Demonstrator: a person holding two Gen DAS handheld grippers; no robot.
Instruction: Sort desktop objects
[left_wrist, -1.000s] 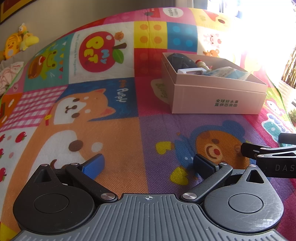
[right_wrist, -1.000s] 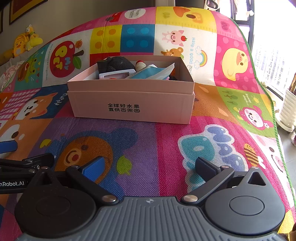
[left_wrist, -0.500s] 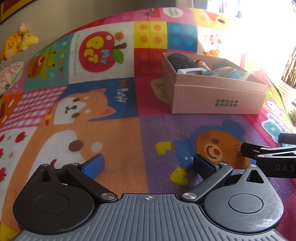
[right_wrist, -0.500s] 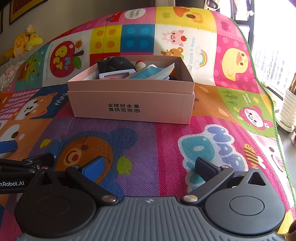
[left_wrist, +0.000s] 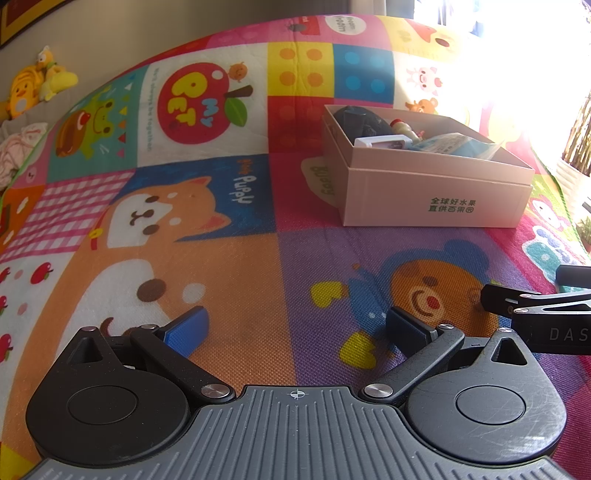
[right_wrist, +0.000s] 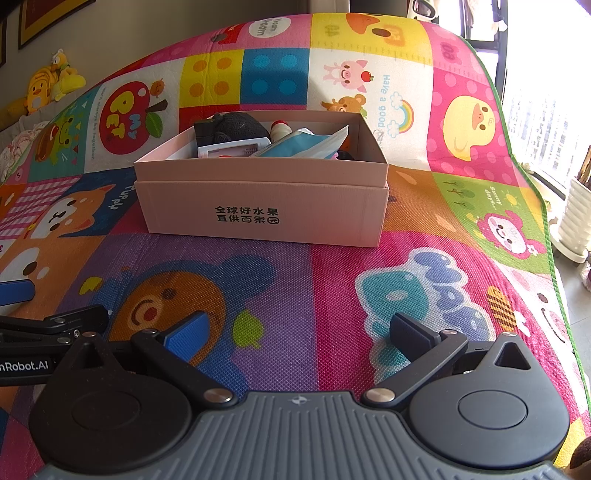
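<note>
A pink cardboard box (right_wrist: 258, 206) (left_wrist: 436, 199) stands on the cartoon play mat, straight ahead in the right wrist view and at the upper right in the left wrist view. Inside it lie a dark bundle (right_wrist: 236, 127), a white flat device (right_wrist: 232, 149), a small bottle (right_wrist: 279, 129) and a blue packet (right_wrist: 303, 146). My left gripper (left_wrist: 295, 326) is open over the mat with nothing between its fingers. My right gripper (right_wrist: 297, 332) is open too, short of the box. Each gripper shows at the edge of the other's view.
The colourful mat (left_wrist: 184, 221) covers the whole surface. Plush toys (left_wrist: 33, 86) sit by the wall at the far left. A white ribbed pot (right_wrist: 576, 221) stands off the mat's right edge, near a bright window.
</note>
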